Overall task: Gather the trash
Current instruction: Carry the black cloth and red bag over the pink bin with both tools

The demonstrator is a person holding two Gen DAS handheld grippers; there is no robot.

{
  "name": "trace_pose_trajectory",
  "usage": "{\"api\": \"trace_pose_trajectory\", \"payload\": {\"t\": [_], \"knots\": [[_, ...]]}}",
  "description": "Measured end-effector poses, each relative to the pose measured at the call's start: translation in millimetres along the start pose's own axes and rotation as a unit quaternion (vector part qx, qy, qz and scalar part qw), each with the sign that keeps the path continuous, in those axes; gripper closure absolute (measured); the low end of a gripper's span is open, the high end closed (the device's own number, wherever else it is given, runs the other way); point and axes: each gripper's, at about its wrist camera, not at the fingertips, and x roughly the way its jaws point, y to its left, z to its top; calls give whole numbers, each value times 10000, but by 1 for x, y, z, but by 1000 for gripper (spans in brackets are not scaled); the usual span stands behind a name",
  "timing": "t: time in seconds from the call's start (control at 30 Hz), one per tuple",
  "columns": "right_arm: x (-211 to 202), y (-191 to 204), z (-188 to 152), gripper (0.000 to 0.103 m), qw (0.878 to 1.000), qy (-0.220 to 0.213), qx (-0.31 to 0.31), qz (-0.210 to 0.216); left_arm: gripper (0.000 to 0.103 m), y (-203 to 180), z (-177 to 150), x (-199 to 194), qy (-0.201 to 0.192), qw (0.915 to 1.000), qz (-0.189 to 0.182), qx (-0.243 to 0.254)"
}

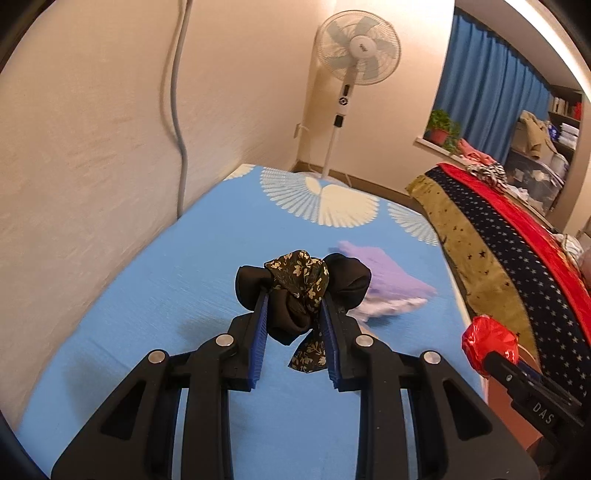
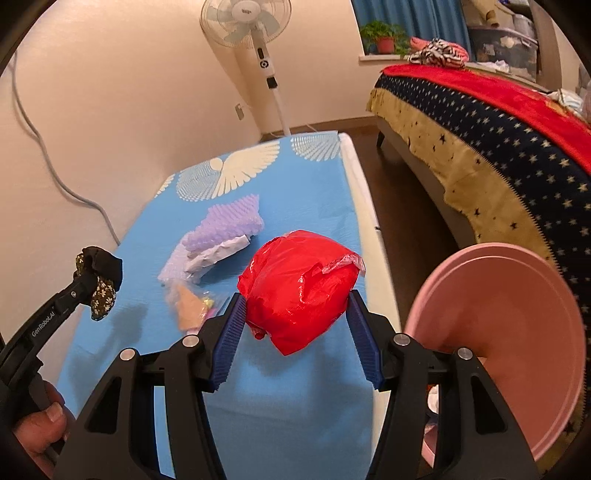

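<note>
Far left, right wrist view: a hand (image 2: 35, 428) wrapped round a black handle, thumbnail showing. Above it, left gripper (image 2: 86, 280) with jaws pinching a black scrunchie with a floral ribbon (image 2: 101, 275), lifted clear of the blue sheet (image 2: 295, 406). Same grip seen close in the left wrist view: left gripper (image 1: 295, 295), blue pads either side of the scrunchie (image 1: 299, 291), jaws narrowed on the bunched cloth, ribbon tail hanging below.

Left of centre on the sheet: lilac bubble wrap (image 2: 225, 225), crumpled white paper (image 2: 218, 256) touching its near edge, a small clear bag with peach and yellow bits (image 2: 192, 301) just beside the right gripper's left pad. All lying flat, untouched.

Centre: right gripper (image 2: 295, 306), jaws fairly wide and clamped on a crumpled red plastic bag (image 2: 299, 288), both pads against its sides, bag off the sheet. Shadow beneath on the blue surface.

Behind, against the cream wall: standing fan (image 2: 245, 22), grey cable (image 2: 55, 177) trailing down the wall at left.

Right of the bed edge: dark floor strip, then a pink basin (image 2: 509, 325) tilted on edge, close to the right gripper's outer arm. Beyond it, a second bed under a starred navy, gold and red blanket (image 2: 498, 147). Potted plant (image 2: 384, 37) on the sill, blue curtain (image 2: 406, 11) above.
</note>
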Motion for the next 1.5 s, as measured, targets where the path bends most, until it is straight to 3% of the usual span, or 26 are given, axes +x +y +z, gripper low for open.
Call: {"api": "trace_pose_trajectory", "payload": {"t": [0.57,1.5], "knots": [[-80,-20,-9,47,9987,-483,-126,-102,76,-23,-24,-63,-139,9989,-343,297],[-129,-41,-29,47,9955,-832,-175,-412,76,-40,-57,-92,-151,9964,-652,528]]}}
